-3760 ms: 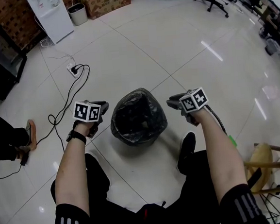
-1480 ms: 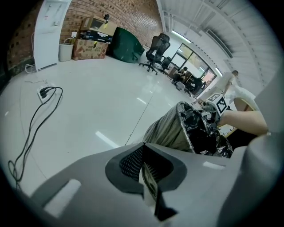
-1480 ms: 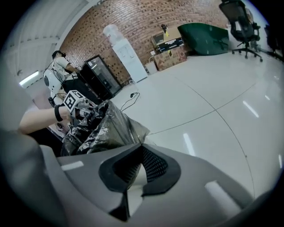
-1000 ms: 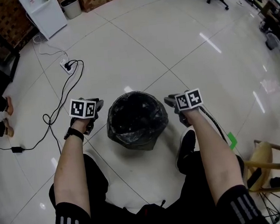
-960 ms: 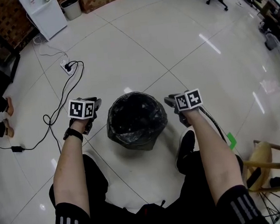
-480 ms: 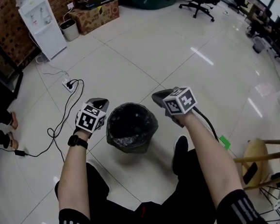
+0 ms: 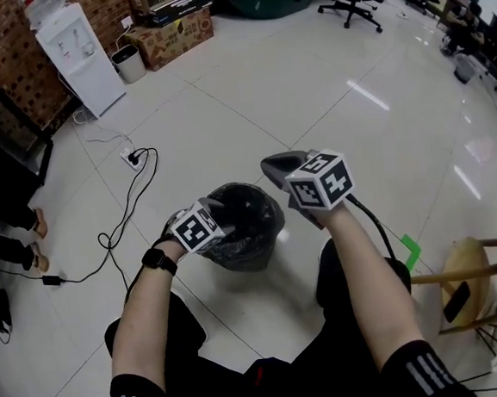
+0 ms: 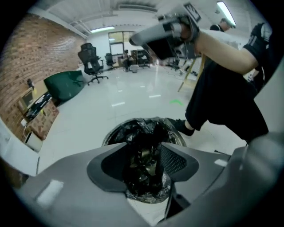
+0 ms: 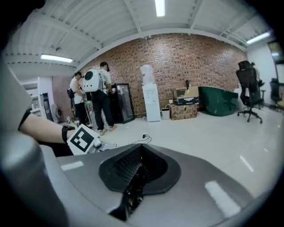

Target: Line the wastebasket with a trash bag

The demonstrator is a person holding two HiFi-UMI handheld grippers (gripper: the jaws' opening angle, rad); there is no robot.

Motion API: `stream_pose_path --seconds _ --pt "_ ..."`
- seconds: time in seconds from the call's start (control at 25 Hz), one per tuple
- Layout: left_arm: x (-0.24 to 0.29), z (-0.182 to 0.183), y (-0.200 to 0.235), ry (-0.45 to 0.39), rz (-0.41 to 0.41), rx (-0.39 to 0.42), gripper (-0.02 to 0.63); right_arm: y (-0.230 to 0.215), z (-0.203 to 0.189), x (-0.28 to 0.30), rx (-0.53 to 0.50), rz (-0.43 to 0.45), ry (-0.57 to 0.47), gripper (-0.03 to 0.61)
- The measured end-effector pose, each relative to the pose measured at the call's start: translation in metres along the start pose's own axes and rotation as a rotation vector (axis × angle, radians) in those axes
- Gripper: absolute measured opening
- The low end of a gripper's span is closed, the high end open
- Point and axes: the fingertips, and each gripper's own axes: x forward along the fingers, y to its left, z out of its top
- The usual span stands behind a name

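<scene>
The wastebasket point(image 7: 244, 226) stands on the tiled floor, lined with a crinkled black trash bag point(image 8: 144, 133). My left gripper point(image 7: 217, 212) hangs over its left rim and points down into it. Its jaws have just been opening, and the bag shows through the gap between them point(image 8: 146, 162) with no pad pressing on it. My right gripper point(image 7: 273, 165) is raised above the basket's right side. It is shut point(image 9: 138, 167), with a strip of black bag plastic point(image 9: 132, 190) pinched between its pads.
A power strip with black cables point(image 7: 134, 158) lies on the floor to the left. A water dispenser point(image 7: 76, 57), small bin point(image 7: 129, 64) and cardboard box point(image 7: 173, 23) stand along the brick wall. A wooden stool point(image 7: 483, 259) is at right. People point(image 9: 95, 99) stand far left.
My left gripper has swung right from beside the basket to over its rim and rolled. My right gripper has risen above the basket's right side.
</scene>
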Motion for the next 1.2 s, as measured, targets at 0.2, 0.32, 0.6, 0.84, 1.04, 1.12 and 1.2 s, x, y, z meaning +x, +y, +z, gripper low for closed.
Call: stream_pose_path --seconds 0.2,0.32,0.6,0.84,1.04,1.12,1.2 --pt "0.060 -0.021 -0.005 0.184 -0.062 0.124 0.241 0.005 0.004 0.003 -0.109 0.052 0.075 0.006" --pt "0.091 -0.033 -0.006 0.253 -0.104 0.139 0.244 0.010 0.006 0.008 -0.120 0.070 0.071 0.006" --pt "0.142 -0.057 -0.005 0.383 -0.163 0.150 0.314 0.019 0.016 0.011 -0.122 0.088 0.039 0.006" --pt "0.178 -0.076 -0.013 0.415 -0.208 0.122 0.334 0.017 0.024 0.005 -0.108 0.085 0.003 0.006" --pt "0.201 -0.082 -0.018 0.425 -0.238 0.102 0.334 0.010 0.027 0.004 -0.094 0.065 -0.014 0.006" --pt "0.207 -0.087 -0.019 0.445 -0.258 0.085 0.334 0.009 0.029 0.004 -0.090 0.067 -0.017 0.006" --pt "0.210 -0.095 -0.021 0.476 -0.276 0.060 0.334 0.008 0.028 0.005 -0.088 0.065 -0.017 0.006"
